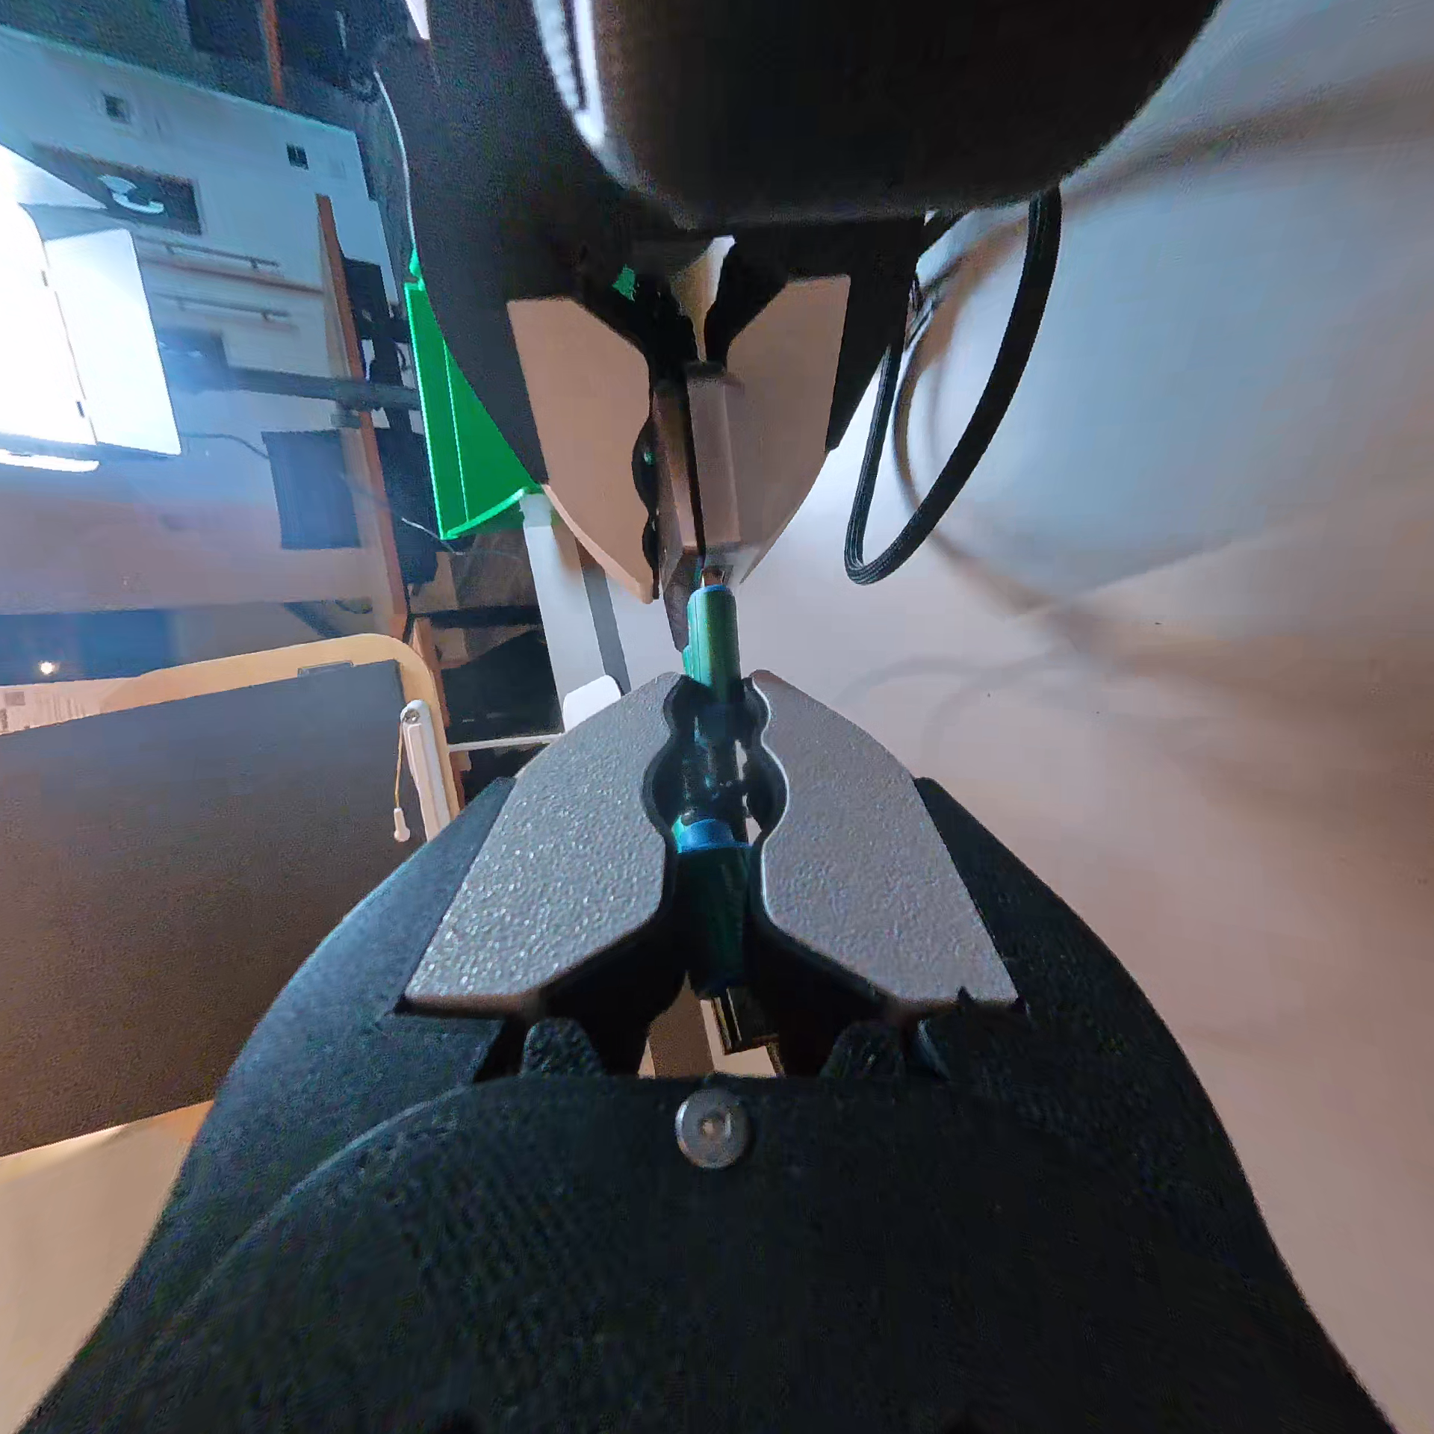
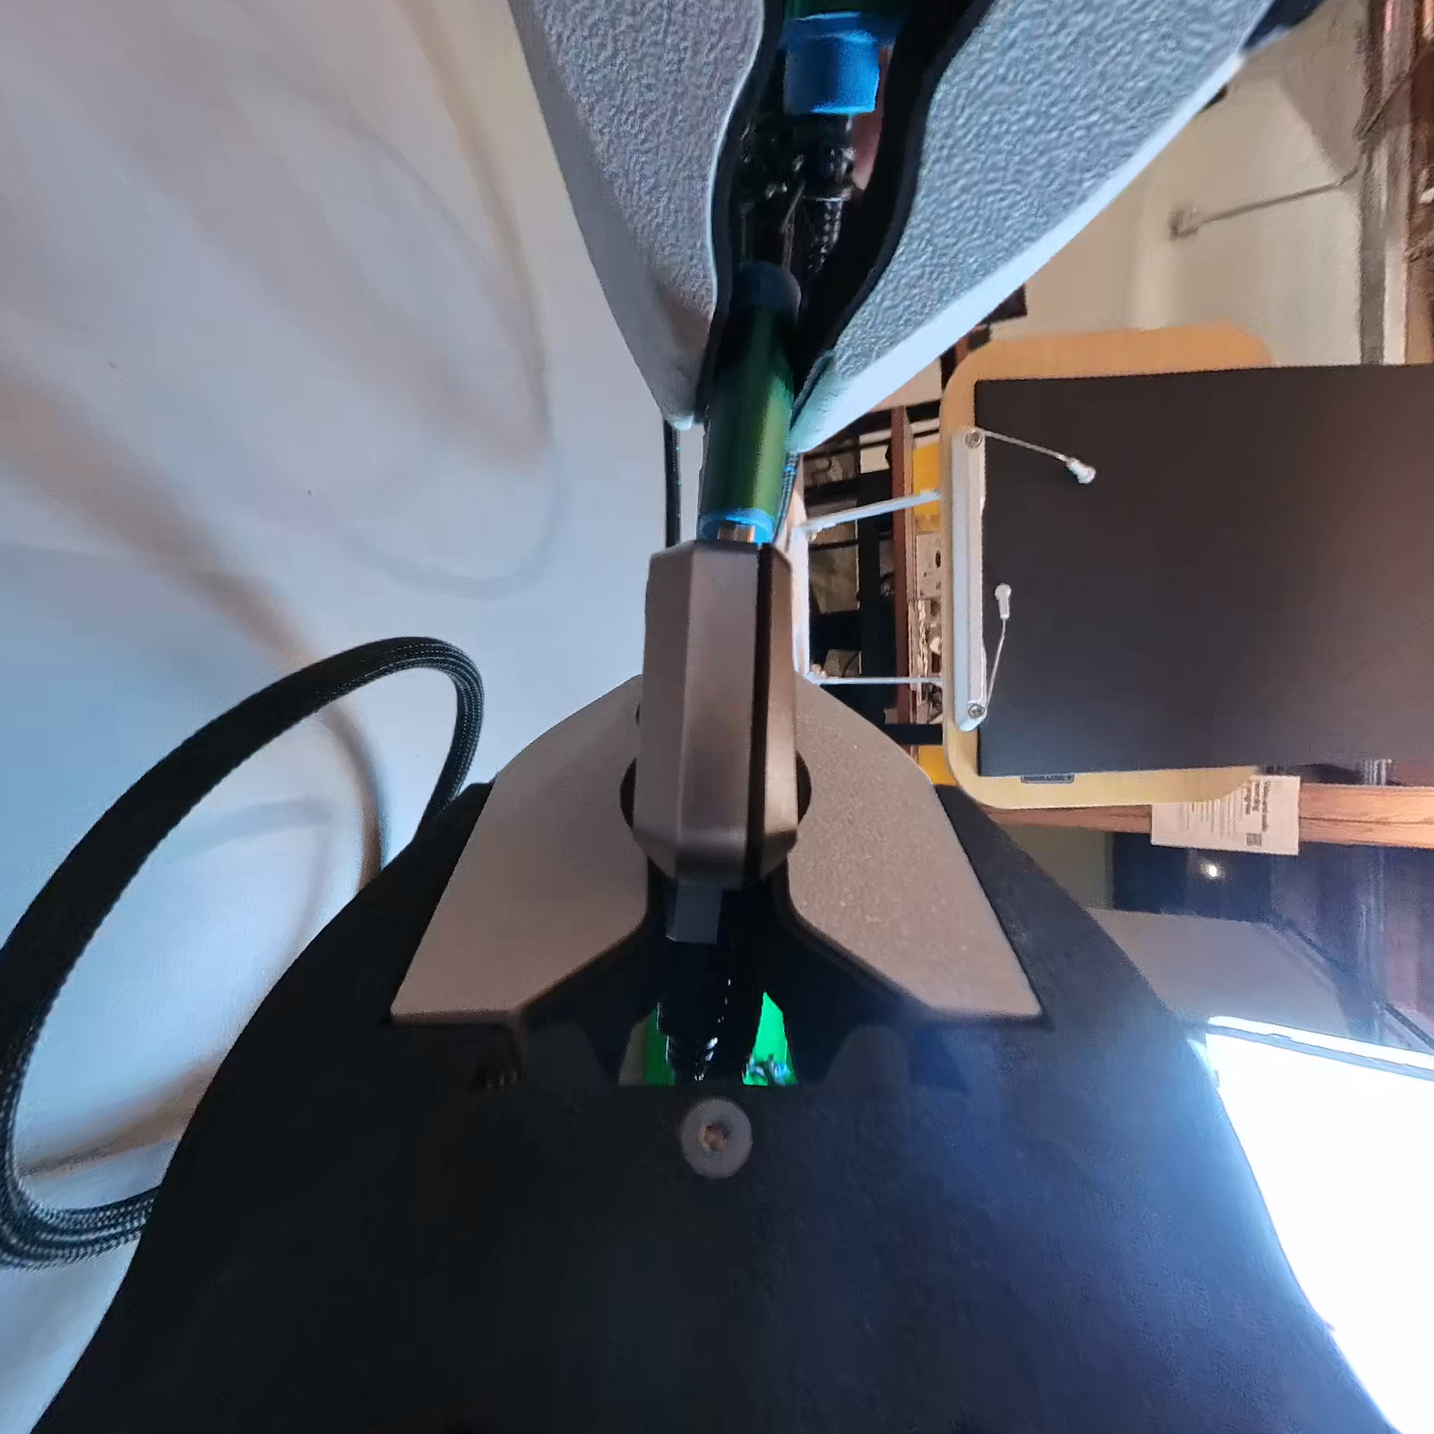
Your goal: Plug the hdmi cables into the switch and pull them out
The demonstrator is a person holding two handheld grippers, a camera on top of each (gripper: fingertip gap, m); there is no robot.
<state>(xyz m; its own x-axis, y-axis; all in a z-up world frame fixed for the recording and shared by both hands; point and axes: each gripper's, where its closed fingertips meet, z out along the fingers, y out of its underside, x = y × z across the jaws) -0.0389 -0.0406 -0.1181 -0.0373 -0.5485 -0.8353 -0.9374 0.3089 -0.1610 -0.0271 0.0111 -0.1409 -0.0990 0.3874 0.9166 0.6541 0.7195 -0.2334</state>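
My left gripper is shut on a green HDMI plug with blue bands. The plug's tip meets the end of a small grey metal switch. I cannot tell how deep it sits. The right gripper faces mine and holds that switch. In the right wrist view, my right gripper is shut on the switch. The green plug butts against its far end, clamped by the left gripper. A black braided cable loops from the switch's rear over the white table.
The braided cable loop lies on the white table to the right. A black panel in a pale wooden frame stands beyond the table edge. A bright green sheet and shelving sit farther back. Left tips to right tips: about 6 centimeters.
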